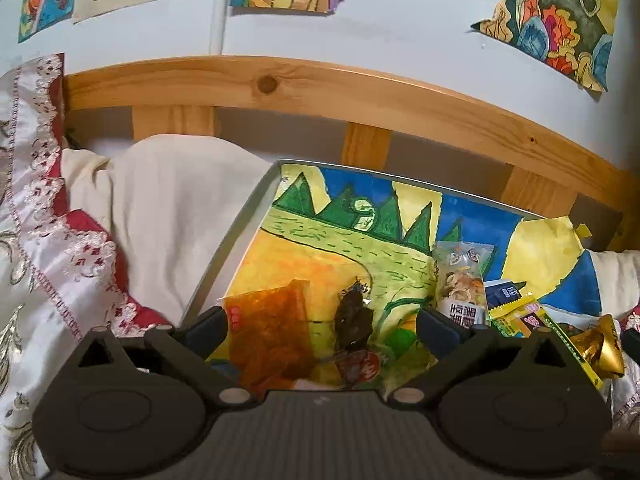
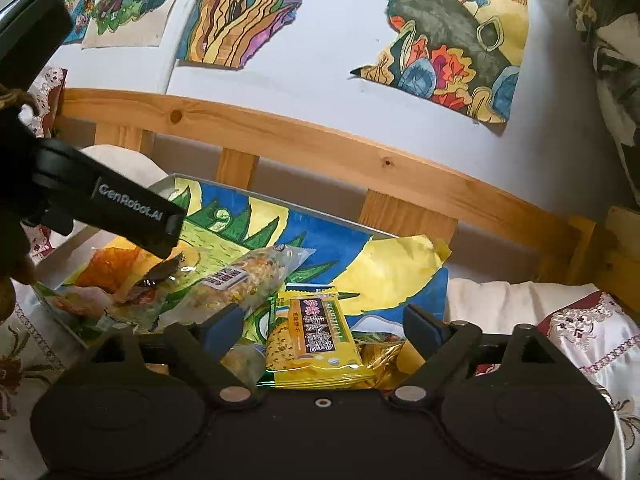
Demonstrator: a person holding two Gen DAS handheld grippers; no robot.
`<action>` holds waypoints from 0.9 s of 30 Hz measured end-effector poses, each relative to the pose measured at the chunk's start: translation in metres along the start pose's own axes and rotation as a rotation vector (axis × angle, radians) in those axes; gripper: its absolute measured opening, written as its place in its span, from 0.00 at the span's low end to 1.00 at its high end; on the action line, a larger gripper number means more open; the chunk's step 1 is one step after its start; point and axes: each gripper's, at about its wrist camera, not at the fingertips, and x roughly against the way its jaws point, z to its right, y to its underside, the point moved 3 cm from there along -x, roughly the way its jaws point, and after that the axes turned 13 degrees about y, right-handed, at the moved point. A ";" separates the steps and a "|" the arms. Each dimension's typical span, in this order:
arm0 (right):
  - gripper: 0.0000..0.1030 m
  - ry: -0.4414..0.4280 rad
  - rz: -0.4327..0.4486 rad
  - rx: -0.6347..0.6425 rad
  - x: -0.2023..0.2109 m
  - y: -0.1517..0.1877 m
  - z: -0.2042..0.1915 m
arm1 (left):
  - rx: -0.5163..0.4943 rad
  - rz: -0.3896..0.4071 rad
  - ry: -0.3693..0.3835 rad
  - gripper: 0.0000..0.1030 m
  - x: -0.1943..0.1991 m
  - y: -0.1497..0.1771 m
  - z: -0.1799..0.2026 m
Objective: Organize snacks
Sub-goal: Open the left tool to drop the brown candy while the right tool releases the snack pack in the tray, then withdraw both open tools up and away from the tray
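A shallow tray [image 1: 236, 232] lined with a painted sheet lies on the bed. In the left wrist view my left gripper [image 1: 324, 326] is open over its near end, with an orange packet [image 1: 268, 340] and a dark snack packet [image 1: 354, 322] between the fingers. A clear packet of mixed snacks [image 1: 460, 280] lies to the right. In the right wrist view my right gripper [image 2: 324, 330] is open around a yellow packet [image 2: 316, 340]. A gold wrapper [image 2: 380, 356] lies under it. The clear packet [image 2: 244, 280] and the left gripper's body [image 2: 120, 208] are to the left.
A wooden bed rail [image 1: 320, 92] runs behind the tray, below a white wall with paintings [image 2: 452, 40]. Cream bedding [image 1: 168, 216] and an embroidered white and red cloth [image 1: 52, 240] lie left of the tray. More embroidered cloth [image 2: 580, 328] lies right.
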 end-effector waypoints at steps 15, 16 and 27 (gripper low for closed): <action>0.99 0.042 0.054 -0.087 0.065 -0.015 0.018 | -0.034 0.080 0.027 0.99 0.081 0.021 -0.016; 0.99 0.039 0.052 -0.096 0.069 -0.015 0.020 | -0.039 0.083 0.031 0.99 0.087 0.023 -0.017; 0.99 0.020 0.041 -0.139 0.127 -0.010 0.026 | -0.074 0.116 0.049 0.99 0.146 0.051 -0.021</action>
